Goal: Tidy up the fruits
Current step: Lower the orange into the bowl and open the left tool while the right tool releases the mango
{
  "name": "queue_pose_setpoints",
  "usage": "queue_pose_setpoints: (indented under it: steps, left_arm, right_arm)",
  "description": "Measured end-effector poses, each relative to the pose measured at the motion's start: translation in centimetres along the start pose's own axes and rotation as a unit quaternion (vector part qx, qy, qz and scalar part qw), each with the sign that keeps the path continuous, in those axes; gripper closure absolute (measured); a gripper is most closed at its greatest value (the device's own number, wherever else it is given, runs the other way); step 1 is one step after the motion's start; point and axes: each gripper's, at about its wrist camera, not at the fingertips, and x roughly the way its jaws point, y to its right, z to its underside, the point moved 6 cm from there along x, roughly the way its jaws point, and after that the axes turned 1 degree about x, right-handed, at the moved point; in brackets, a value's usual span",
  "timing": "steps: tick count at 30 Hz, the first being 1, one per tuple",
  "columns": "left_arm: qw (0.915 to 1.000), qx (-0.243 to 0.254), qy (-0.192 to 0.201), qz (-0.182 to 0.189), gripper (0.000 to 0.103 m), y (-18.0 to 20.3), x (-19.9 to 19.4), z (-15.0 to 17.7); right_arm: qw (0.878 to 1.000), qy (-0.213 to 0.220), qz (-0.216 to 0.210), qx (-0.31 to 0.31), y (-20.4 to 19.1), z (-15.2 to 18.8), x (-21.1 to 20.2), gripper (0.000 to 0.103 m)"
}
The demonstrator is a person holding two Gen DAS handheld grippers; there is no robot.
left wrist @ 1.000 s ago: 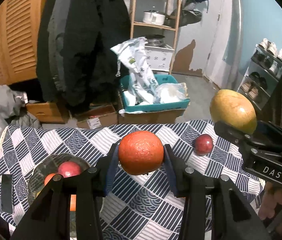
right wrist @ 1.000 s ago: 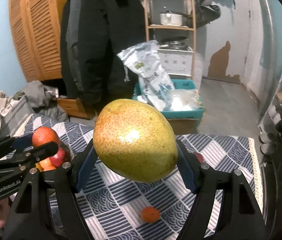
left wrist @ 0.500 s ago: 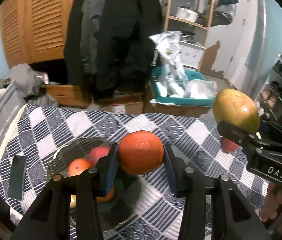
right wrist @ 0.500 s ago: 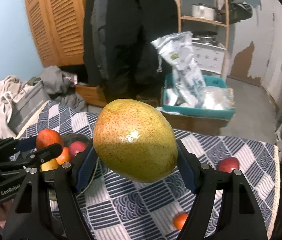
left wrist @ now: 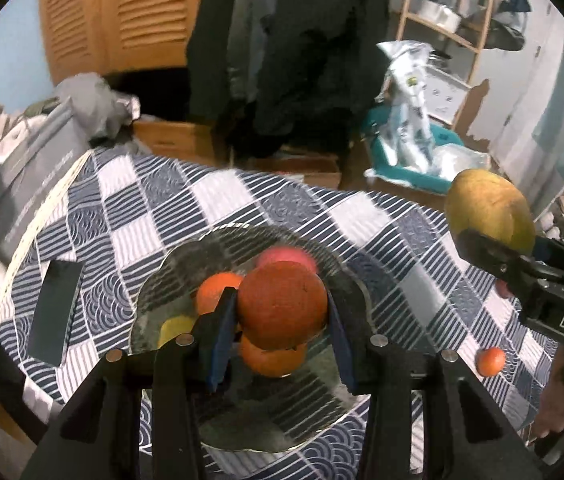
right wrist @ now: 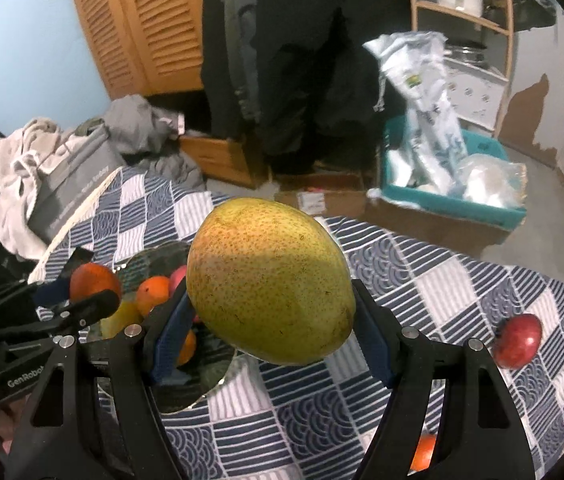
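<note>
The left gripper (left wrist: 282, 312) is clamped on an orange (left wrist: 282, 305), which sits squarely between the two blue pads, touching both, and bulges out past their tips toward twelve o'clock. Seen from the left wrist, it hangs directly over a glass bowl (left wrist: 346, 412) at the middle of the checked tablecloth (left wrist: 217, 200); inside the bowl lie two more oranges, a pink-red fruit and something yellow. The right gripper (right wrist: 271, 312) is closed on a large mango (right wrist: 269, 280), held across its middle by both pads, its bulk reaching up toward twelve o'clock from the fingers. From the right wrist, the bowl lies at about nine o'clock of the mango, partly beneath it. On the cloth, a red apple (right wrist: 518, 340) rests at three o'clock of the mango, well apart, and a small orange fruit (right wrist: 424, 452) lies at five o'clock, partly hidden behind a finger.
</note>
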Motion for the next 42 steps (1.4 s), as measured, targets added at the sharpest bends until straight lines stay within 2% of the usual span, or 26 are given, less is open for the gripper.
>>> queue_pose_setpoints:
  steps: [7, 13, 21, 29, 33, 36, 39, 42]
  left_arm:
    - [0.9995, -0.010, -0.027, -0.016, 0.058, -2.3, 2.0, 1.5]
    - [0.9974, -0.034, -0.062, -0.008, 0.058, -3.7, 3.7, 3.0]
    - [0.9965, -0.011, -0.079, -0.025, 0.058, -3.8, 4.7, 4.0]
    - [0.9962, -0.012, -0.083, -0.025, 0.058, -3.9, 4.7, 4.1]
    - [0.9960, -0.014, -0.084, -0.025, 0.057, -3.9, 4.7, 4.0]
    - [0.9968, -0.010, -0.074, -0.027, 0.047, -3.8, 4.3, 3.7]
    - [0.9973, -0.009, -0.067, -0.029, 0.044, -3.9, 4.0, 3.5]
    - [0.9974, -0.012, -0.067, -0.026, 0.044, -3.9, 3.8, 3.4]
  right_arm:
    - [0.999, -0.032, -0.014, -0.008, -2.0, 1.0, 3.1, 0.028]
    - [0.997, -0.069, -0.023, -0.016, -3.4, 2.5, 5.7, 0.028]
    - [0.994, -0.106, -0.032, -0.015, -4.4, 4.3, 8.0, 0.028]
    - [0.990, -0.132, -0.043, -0.009, -5.2, 5.2, 9.1, 0.028]
    - [0.989, -0.140, -0.049, -0.008, -5.3, 5.5, 9.4, 0.027]
    - [0.988, -0.146, -0.050, -0.007, -5.3, 5.8, 9.6, 0.027]
    - [0.990, -0.125, -0.066, 0.000, -5.5, 4.9, 8.8, 0.029]
    - [0.992, -0.109, -0.062, 0.003, -5.4, 3.6, 7.8, 0.029]
